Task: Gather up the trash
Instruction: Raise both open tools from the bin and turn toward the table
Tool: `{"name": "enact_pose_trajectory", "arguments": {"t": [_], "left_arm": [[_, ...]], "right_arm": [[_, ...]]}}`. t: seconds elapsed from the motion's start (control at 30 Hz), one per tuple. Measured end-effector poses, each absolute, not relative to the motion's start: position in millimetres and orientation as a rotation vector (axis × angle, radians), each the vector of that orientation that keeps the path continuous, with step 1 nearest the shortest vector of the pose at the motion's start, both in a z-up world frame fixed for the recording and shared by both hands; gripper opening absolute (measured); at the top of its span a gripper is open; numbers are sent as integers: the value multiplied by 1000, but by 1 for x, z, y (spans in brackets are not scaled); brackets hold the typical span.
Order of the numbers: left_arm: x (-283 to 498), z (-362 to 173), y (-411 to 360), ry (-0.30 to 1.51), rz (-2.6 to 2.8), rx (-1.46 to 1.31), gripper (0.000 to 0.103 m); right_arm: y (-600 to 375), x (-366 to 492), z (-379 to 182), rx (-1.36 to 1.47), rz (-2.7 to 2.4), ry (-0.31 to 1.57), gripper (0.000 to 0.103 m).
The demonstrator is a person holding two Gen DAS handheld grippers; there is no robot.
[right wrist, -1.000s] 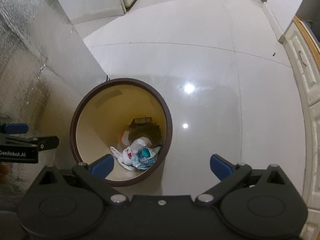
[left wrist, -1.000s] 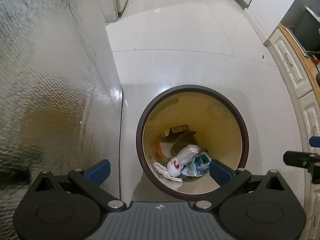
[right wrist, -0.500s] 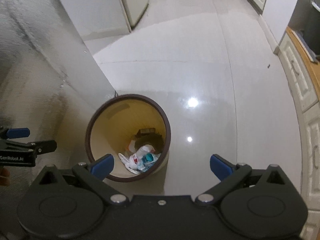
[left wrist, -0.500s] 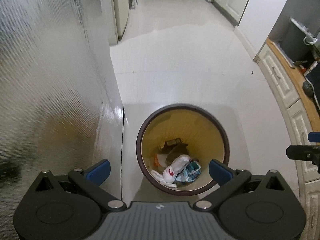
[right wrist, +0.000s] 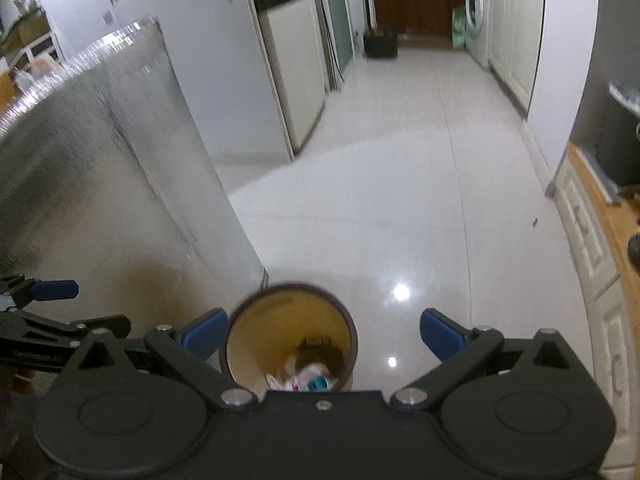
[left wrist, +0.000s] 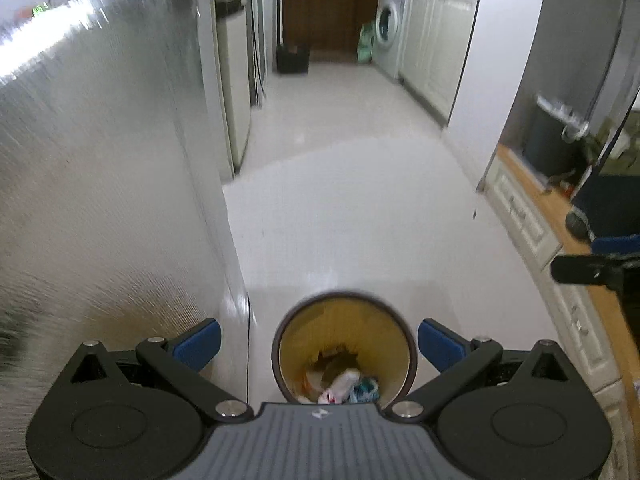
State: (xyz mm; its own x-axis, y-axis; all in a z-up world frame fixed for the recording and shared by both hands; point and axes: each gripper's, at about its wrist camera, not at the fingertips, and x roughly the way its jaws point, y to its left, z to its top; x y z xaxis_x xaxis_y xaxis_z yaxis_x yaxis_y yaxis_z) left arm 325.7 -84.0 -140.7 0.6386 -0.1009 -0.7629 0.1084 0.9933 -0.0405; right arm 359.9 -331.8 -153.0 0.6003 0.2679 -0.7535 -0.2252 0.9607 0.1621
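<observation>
To the left of both tools stands a tall silvery panel (left wrist: pixel 112 200), close enough that any sideways swing risks a scrape, so the left gripper (left wrist: pixel 318 340) is best kept clear of it; its blue-padded fingers are spread wide and carry nothing. Below and just ahead of it, between the fingers in its own view, sits the round bin (left wrist: pixel 344 350) with crumpled trash (left wrist: pixel 344 384) lying at the bottom. The right gripper (right wrist: pixel 322 334) is likewise spread and empty, the bin lying under its left finger. Judging by this, the sound move is to look for further litter on the glossy floor (right wrist: pixel 400 208) ahead.
</observation>
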Motion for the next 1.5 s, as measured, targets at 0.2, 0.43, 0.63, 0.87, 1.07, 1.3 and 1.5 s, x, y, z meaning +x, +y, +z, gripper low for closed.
{"name": "enact_pose_trajectory", "arguments": {"t": [0.2, 0.43, 0.63, 0.87, 1.07, 1.3, 1.5], "left_arm": [[293, -83, -82, 734, -110, 15, 103], [249, -13, -81, 560, -105, 37, 103], [213, 48, -69, 421, -67, 77, 103], [182, 106, -38, 324, 6, 137, 103], [168, 141, 2, 285, 66, 157, 103], [174, 162, 70, 296, 152, 137, 103], [190, 162, 144, 342, 226, 107, 103]], "right_arm": [[-326, 338, -114, 11, 328, 767, 103], [-321, 308, -57, 3, 363, 604, 103], [-312, 281, -12, 25, 403, 495, 103], [-283, 268, 52, 46, 448, 372, 103], [-240, 266, 101, 26, 520, 289, 103], [-173, 271, 136, -7, 635, 244, 103], [-104, 285, 140, -65, 725, 244, 103]]}}
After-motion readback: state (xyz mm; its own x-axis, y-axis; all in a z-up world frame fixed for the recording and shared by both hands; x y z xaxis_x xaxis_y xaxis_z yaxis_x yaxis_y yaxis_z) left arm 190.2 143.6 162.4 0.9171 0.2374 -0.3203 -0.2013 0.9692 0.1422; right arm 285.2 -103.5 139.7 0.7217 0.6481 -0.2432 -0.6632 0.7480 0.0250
